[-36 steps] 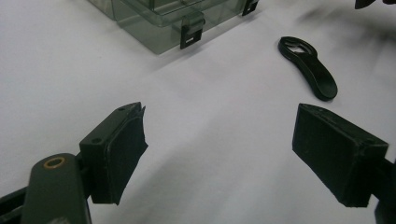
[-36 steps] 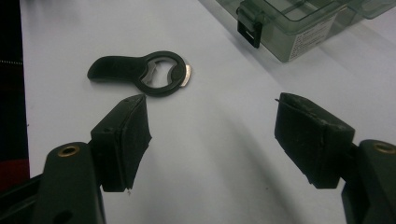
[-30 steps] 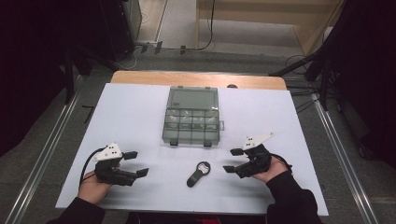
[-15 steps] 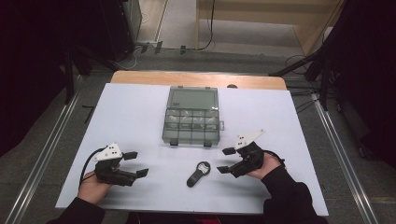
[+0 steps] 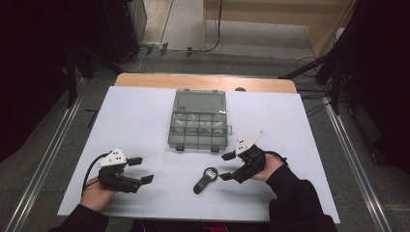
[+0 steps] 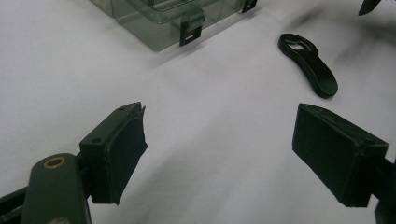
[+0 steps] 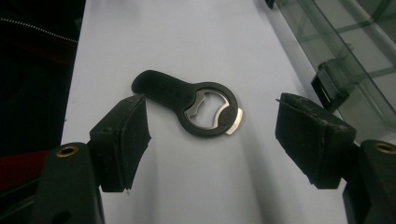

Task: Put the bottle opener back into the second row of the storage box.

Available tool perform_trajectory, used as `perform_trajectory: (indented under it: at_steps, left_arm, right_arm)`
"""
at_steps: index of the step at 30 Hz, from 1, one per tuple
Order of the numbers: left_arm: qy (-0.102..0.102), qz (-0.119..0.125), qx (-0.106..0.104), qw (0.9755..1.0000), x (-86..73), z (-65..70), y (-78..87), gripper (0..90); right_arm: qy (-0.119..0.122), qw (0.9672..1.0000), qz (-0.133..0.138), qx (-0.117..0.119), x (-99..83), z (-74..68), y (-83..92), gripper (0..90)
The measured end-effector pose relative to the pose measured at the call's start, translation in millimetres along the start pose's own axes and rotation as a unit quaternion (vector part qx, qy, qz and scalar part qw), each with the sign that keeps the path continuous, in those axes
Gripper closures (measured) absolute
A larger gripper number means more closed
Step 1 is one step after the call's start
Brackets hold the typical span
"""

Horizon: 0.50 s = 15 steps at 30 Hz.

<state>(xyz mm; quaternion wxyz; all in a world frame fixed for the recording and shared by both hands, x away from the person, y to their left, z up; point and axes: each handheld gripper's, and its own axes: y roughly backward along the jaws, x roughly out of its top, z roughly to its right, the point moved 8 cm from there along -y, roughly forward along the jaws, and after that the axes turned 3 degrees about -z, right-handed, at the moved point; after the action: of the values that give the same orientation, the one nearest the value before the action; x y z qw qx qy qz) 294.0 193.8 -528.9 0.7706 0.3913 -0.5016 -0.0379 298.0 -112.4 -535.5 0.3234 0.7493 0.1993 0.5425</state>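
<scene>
High view: right hand-held gripper (image 5: 226, 166), jaws wide apart and empty, sits just beside a black bottle opener (image 5: 205, 180) on the white bench (image 5: 135, 116). Left hand-held gripper (image 5: 142, 169) gapes empty too

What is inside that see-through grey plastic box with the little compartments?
The clear grey plastic compartment box sits closed on the white table. Through its lid, dividers form a large upper section and rows of small cells. No contents stand out, though the tint and glare could hide small items.
</scene>
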Motion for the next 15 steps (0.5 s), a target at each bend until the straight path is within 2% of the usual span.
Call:
perform_trajectory:
  at_steps: [3, 15]
  left_arm:
    - [0.000, 0.001, -0.001, 1.0000, 0.1, 0.0, -0.1, 17.3]
    - [-0.001, -0.001, -0.001, 1.0000, 0.3, -0.7, -0.9, 17.3]
  right_arm:
    - [0.013, 0.9999, -0.001, 0.008, 3.8, -0.7, -2.7, 26.9]
    - [0.031, 0.9988, 0.002, 0.039, 16.2, -0.8, -9.7, 26.9]
